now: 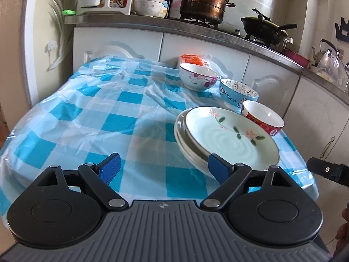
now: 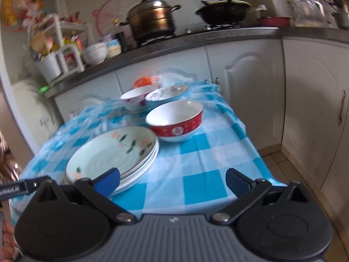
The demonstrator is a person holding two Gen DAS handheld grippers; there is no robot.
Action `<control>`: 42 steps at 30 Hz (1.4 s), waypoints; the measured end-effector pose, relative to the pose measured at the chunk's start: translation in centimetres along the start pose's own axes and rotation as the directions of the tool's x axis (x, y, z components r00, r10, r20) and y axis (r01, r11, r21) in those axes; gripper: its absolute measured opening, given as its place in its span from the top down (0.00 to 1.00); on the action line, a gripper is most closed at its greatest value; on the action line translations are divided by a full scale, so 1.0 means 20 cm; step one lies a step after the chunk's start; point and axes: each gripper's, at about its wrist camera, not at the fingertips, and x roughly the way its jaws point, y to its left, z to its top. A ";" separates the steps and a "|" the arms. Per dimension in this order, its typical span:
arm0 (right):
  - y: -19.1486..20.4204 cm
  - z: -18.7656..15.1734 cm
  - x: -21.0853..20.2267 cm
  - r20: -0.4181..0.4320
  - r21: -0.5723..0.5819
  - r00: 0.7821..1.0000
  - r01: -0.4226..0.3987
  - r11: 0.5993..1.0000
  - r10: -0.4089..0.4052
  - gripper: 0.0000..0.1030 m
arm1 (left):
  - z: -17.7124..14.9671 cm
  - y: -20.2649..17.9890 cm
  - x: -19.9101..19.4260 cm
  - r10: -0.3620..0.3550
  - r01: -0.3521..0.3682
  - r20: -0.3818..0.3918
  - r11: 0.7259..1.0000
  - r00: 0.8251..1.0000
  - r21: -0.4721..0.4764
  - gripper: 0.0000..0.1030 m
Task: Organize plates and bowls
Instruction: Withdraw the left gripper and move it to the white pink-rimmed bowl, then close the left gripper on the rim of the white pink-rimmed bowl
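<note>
**Plates stacked, three bowls loose, both grippers waiting wide**

Plates [image 1: 226,139] sit in a neat stack on the checked tablecloth [image 1: 122,113], near the table's front right as the left wrist view shows it, the flower-painted one on top. Behind them, three bowls stand separate: the red bowl [image 1: 262,120] just beside the stack's far rim, the blue cartoon bowl [image 1: 237,96] close behind that, and the white bowl with purple flowers [image 1: 197,76] furthest back, beside an orange packet [image 1: 189,59].

Left gripper [image 1: 163,168] hangs low over the table's near edge, jaws spread wide, nothing between them; its right finger overlaps the near rim of the stack in the view, though contact I can't confirm. Right gripper [image 2: 172,181] is also wide and empty, and its left finger sits in front of the same stack.

My read: the plates look done and the bowls are the step in hand. Nesting them calls for a rim grip on one bowl, probably the red one, closest to the right gripper, then a level lift so it drops cleanly into another.

Right wrist view is motion-blurred but gives the red bowl's patterned side [image 2: 174,122] and the table's right drop to the floor tiles. Left wrist view is sharp, showing the open cloth on the left and the steamer pot [image 1: 204,2] on the stove.
</note>
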 end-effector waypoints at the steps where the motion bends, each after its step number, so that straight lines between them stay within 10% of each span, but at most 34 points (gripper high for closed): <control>1: -0.03 0.01 0.00 0.014 0.023 1.000 -0.012 1.000 0.012 0.01 | 0.01 0.00 0.01 -0.007 0.007 -0.005 1.000 1.000 -0.001 0.00; 18: -0.01 0.46 0.21 0.135 -0.101 0.988 0.087 0.991 -0.073 0.01 | 0.57 -0.12 0.27 -0.164 0.164 0.059 0.986 0.985 0.001 0.00; 28: 0.10 0.82 0.51 0.165 -0.108 0.984 -0.041 0.993 0.059 0.01 | 0.86 -0.10 0.60 -0.146 0.149 0.091 0.989 0.985 -0.024 0.00; 42: 0.14 1.12 1.33 -0.103 0.046 0.958 -0.265 0.963 0.268 0.01 | 0.98 -0.04 1.23 -0.149 0.146 -0.014 0.980 0.989 -0.136 0.00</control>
